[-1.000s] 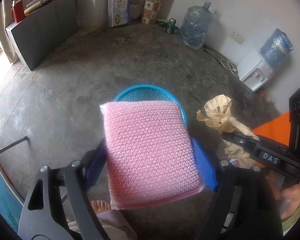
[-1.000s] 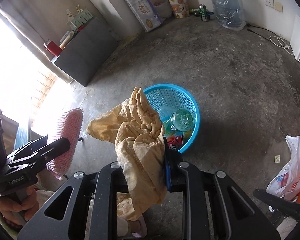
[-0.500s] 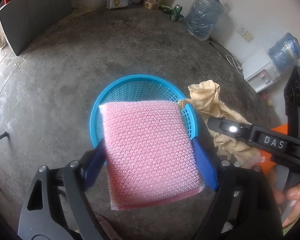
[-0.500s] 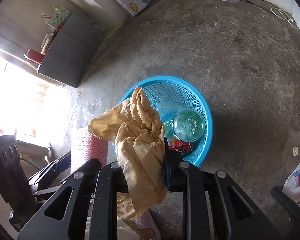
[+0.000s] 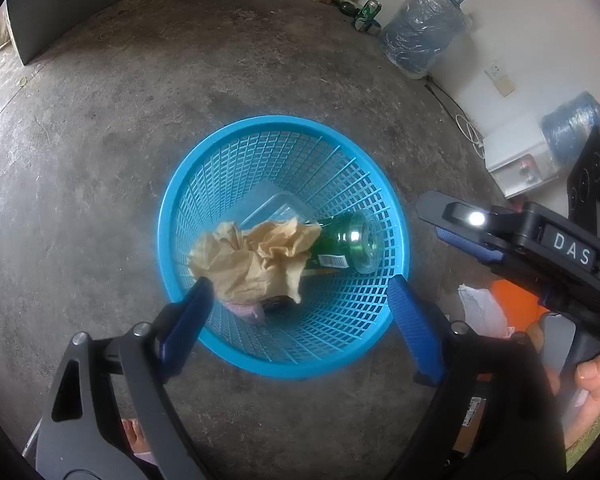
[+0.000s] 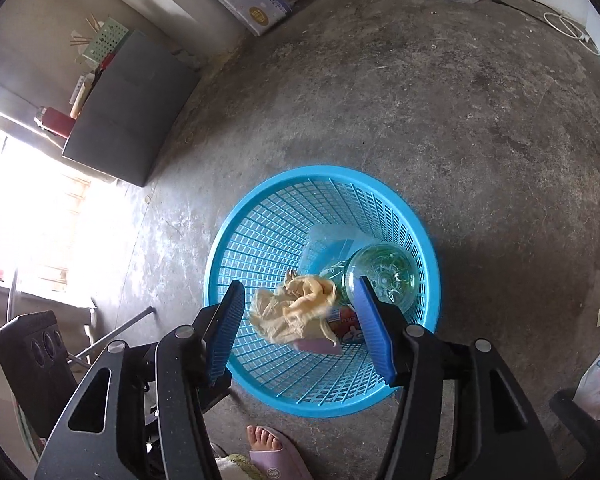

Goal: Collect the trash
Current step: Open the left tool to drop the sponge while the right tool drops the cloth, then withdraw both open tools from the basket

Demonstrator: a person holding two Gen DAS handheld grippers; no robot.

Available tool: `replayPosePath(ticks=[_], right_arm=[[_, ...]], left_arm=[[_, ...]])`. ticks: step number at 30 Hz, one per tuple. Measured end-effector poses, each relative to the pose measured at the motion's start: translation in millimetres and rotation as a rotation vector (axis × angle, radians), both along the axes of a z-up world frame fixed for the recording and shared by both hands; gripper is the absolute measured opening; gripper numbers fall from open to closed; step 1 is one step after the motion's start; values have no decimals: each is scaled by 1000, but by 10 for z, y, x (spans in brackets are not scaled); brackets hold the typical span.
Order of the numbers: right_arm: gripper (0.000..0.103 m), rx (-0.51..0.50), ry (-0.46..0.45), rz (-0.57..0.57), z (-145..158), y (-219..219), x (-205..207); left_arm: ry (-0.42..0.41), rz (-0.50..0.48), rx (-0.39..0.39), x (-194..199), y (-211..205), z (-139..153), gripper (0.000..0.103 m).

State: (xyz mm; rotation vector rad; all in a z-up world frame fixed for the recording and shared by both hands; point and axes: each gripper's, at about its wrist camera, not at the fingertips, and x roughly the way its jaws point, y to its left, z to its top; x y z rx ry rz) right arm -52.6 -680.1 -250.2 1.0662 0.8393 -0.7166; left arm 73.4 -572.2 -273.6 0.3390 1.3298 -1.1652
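Left wrist view looks straight down into one round blue plastic mesh basket (image 5: pixel 284 364) standing on the grey concrete floor (image 5: pixel 100 120). The left tool (image 5: pixel 300 304) hangs over the near rim with its two blue-padded fingers (image 5: pixel 184 320) spread wide and nothing between them, so it is released. Inside the basket, from left to right, lie one crumpled tan paper wad (image 5: pixel 252 256) resting on a pink mesh sponge (image 5: pixel 246 310) of which only an edge shows, one clear plastic container (image 5: pixel 276 206) behind them, and one green glass bottle (image 5: pixel 340 244) on its side with its base toward the right wall. A red-labelled item (image 6: pixel 346 326) shows only in the right wrist view; what it is cannot be told. The paper sits on top, likely because it is the lightest piece.

At the right edge the right tool (image 5: pixel 452 232) comes in side-on; the right wrist view shows its fingers (image 6: pixel 376 332) also wide apart and empty, poised above the same basket, which suggests both are placed for dropping, not gripping.

Against the far wall stand two large water jugs (image 5: pixel 420 32), well apart from the basket, and a white plastic bag (image 5: pixel 482 310) lies on the floor just right of it. That bag may be trash left to collect.
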Motion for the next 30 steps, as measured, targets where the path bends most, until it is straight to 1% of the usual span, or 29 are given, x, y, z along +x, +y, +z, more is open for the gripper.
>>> replayPosePath(ticks=[7,9,11,14,16,20,24,26,28,30], right_arm=[[56,-47,-4,-23,212,175,-305],[56,-57,7,-29,274,260,-396],[56,-65,12,-35,341,362,-491],[56,-73,5,-54,456,540,-642],[56,-78,-10,-62,532,673,-748],[56,-109,0,-25,683,950,-868],[56,-131,6,36,853,1183,-909],[56,-141,2,60,940,1290,-924],[56,-150,-8,86,1028,1389,-919],[56,-162,-14,110,1106,1490,-900]], left_arm=[[7,42,4,65,135,40,84],[16,55,-1,70,193,98,84],[26,64,-22,57,267,204,84],[29,60,-82,-3,423,466,84],[9,55,-128,-75,558,682,84],[-18,63,-212,-218,962,1110,84],[-69,30,-278,-391,1466,1572,84],[-86,-15,-301,-480,1745,1789,84],[-147,6,-311,-522,2068,2014,85],[-147,35,-344,-512,2377,2218,85]])
